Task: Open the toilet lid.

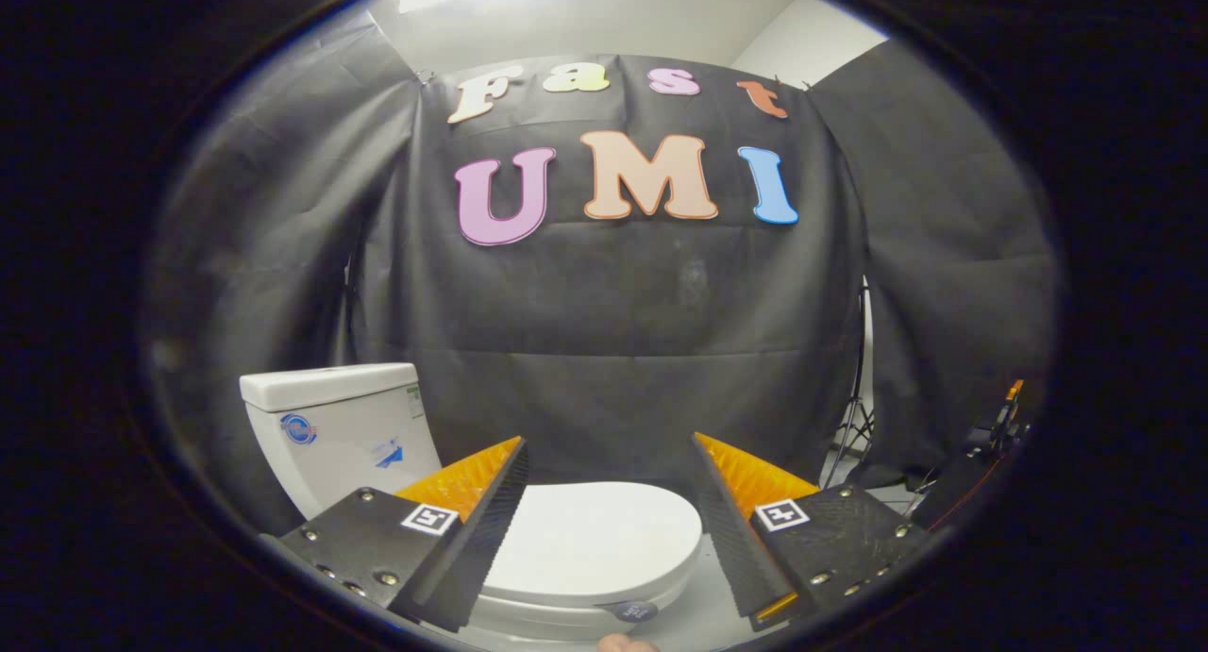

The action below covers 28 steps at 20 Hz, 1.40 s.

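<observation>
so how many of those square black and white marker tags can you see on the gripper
2. One marker tag sits on the left finger of the hand-held gripper, the other marker tag on the right finger. The fingers are open above the closed toilet lid. Others may be hidden.

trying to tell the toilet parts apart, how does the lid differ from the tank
The lid lies flat and closed, seen between the open jaws of the gripper; the tank stands upright behind it, beyond the left jaw. The lid is a rounded oval, the tank boxy with its own flat cover. The lid's top looks plain, while the tank front carries stickers. Both are white and glossy.
</observation>
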{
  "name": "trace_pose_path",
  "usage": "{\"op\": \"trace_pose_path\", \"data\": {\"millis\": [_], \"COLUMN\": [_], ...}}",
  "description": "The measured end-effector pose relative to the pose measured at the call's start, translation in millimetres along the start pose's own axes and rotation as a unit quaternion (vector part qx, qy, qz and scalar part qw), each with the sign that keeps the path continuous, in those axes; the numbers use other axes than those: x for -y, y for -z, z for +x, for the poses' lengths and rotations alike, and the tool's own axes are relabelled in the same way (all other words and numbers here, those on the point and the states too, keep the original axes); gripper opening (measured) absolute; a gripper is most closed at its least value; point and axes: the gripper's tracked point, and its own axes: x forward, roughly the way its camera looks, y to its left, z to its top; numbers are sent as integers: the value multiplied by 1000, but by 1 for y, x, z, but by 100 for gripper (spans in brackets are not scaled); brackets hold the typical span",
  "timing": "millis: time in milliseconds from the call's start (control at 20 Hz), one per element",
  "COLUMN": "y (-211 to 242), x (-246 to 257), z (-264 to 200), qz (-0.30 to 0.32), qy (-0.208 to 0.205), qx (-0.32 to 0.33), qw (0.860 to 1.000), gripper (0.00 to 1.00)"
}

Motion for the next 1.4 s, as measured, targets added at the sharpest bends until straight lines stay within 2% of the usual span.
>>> {"op": "trace_pose_path", "data": {"millis": [1000,1200,1400], "y": [2,35,84], "x": [5,23,53], "z": [7,17,19], "qz": [-8,8,46], "qy": [10,33,80], "qx": [1,-39,-105], "qw": [1000,999,990], "gripper": [99,99,99]}}
